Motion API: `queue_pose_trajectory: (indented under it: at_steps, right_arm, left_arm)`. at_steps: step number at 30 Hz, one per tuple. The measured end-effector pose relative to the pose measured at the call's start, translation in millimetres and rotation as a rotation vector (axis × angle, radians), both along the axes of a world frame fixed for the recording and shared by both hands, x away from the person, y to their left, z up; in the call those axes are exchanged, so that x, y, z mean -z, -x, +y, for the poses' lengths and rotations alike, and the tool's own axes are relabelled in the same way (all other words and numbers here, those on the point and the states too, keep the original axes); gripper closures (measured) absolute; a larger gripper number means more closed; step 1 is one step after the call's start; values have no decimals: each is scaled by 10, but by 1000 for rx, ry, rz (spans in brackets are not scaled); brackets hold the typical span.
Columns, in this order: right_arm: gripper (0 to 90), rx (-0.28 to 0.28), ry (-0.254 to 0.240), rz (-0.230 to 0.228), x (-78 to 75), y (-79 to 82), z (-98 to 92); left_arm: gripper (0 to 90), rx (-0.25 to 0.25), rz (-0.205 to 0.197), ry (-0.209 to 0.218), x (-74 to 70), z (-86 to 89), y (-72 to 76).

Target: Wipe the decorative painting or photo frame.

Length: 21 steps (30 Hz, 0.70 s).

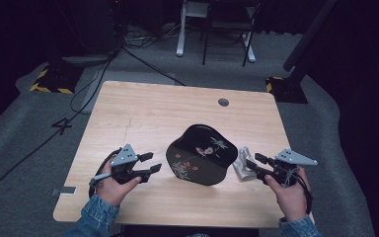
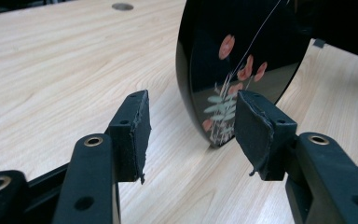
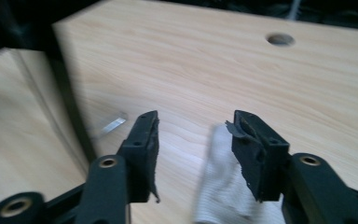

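Right tongs (image 1: pixel 255 165) spread, nothing pinched; white cloth (image 1: pixel 242 165) lies crumpled on the worktop (image 1: pixel 143 108) just ahead of their tips, nearer this hand. Left tongs (image 1: pixel 150 162) spread, empty, facing the black lacquer tray (image 1: pixel 202 154) between both.

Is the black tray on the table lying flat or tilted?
Tilted. In the high view the tray has its left rim raised, and the left gripper view shows it standing on edge on the table.

Wooden table (image 1: pixel 143 113) bears tray (image 1: pixel 202 155), cloth (image 1: pixel 243 165)
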State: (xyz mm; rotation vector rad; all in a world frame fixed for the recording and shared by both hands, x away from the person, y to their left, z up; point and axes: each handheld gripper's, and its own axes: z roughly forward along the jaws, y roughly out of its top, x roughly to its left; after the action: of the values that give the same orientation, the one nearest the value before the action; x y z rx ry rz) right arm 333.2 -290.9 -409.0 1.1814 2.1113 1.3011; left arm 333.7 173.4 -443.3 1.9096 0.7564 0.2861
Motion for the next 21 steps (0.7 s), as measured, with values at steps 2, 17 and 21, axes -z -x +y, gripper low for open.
queue_pose_trajectory:
  at_steps: [2, 17, 21]
  right_arm:
    - [545, 26, 34, 24, 71, -78, -26]
    - [464, 51, 266, 134, 673, -508, 124]
    - [450, 51, 293, 181, 755, -532, 161]
  left_arm:
    - [463, -4, -1, -6, 10, 2, 2]
    - [463, -19, 39, -53, 119, 7, 58]
    - [463, -14, 48, -55, 141, -13, 55]
